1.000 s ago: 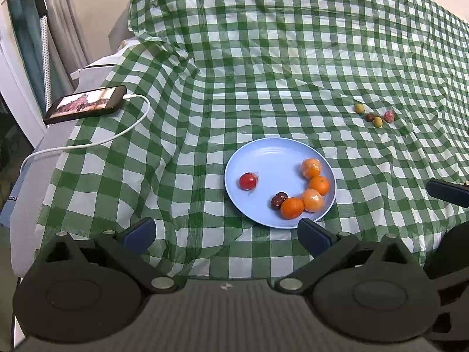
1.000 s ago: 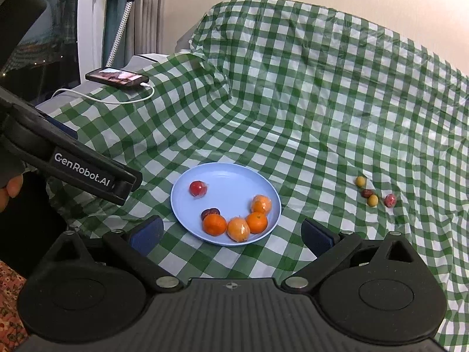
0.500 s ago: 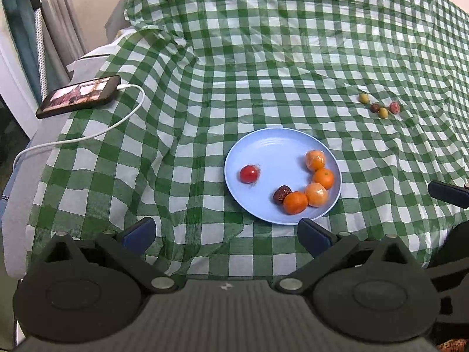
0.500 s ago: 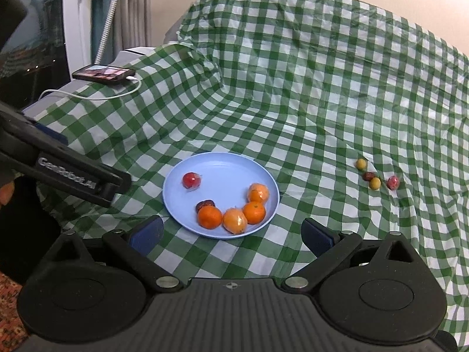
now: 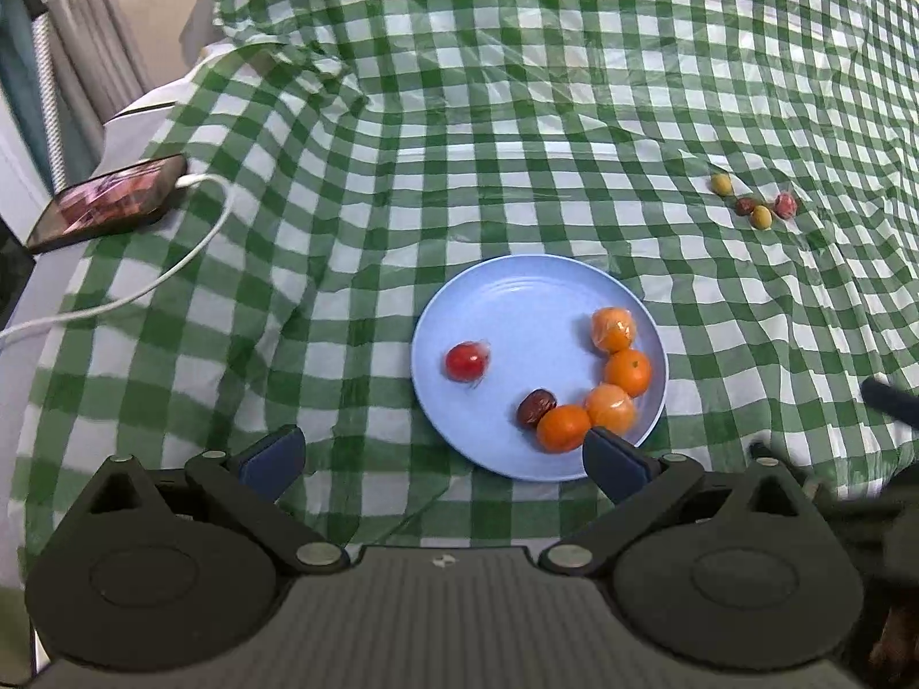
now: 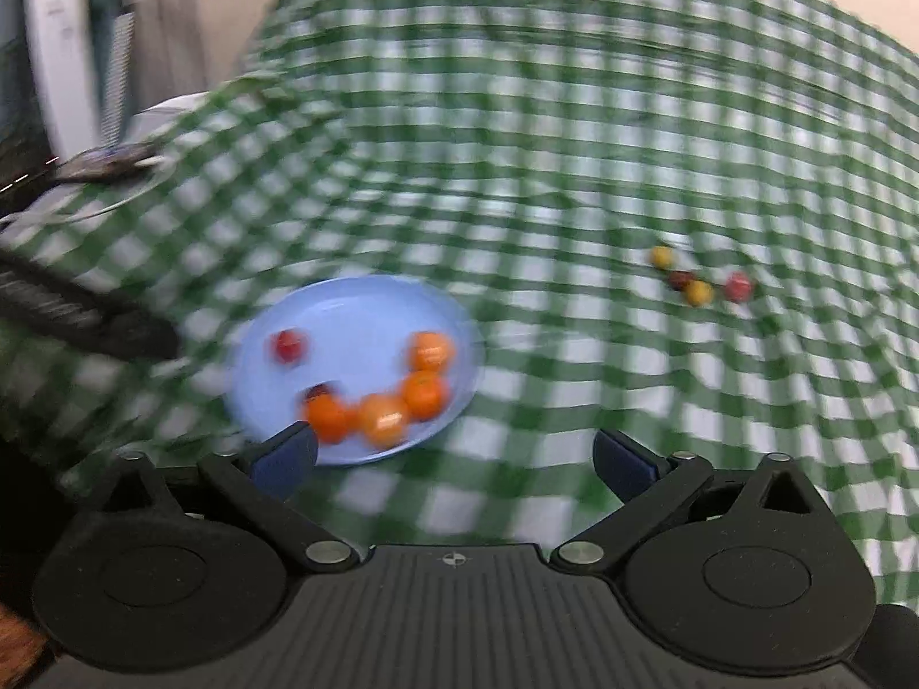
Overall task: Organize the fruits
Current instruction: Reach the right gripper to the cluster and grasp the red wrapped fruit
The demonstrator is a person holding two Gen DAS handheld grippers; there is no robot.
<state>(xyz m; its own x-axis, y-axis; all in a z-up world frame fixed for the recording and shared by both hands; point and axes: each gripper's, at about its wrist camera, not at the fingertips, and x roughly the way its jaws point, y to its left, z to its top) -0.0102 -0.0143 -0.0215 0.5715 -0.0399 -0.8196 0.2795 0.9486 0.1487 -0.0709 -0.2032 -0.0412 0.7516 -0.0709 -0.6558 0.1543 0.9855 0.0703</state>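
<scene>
Both grippers, left [image 5: 439,456] and right [image 6: 454,459], jaws spread, empty. Blue plate [image 5: 517,298] near cloth front edge holds oranges [image 5: 627,372]; small fruits [image 5: 761,216] loose toward right edge. Risk: small round fruit rolls on wrinkled cloth [image 5: 459,115] if nudged; right view blurred.

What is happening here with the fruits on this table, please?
A person holds a two-finger gripper in each hand above a table with a green checked tablecloth. Both the left gripper and the right gripper are open and hold nothing. The blue plate carries four oranges, a red fruit and a dark date-like fruit. Four small fruits lie on the cloth, apart from the plate. A phone lies charging at the left edge.
</scene>
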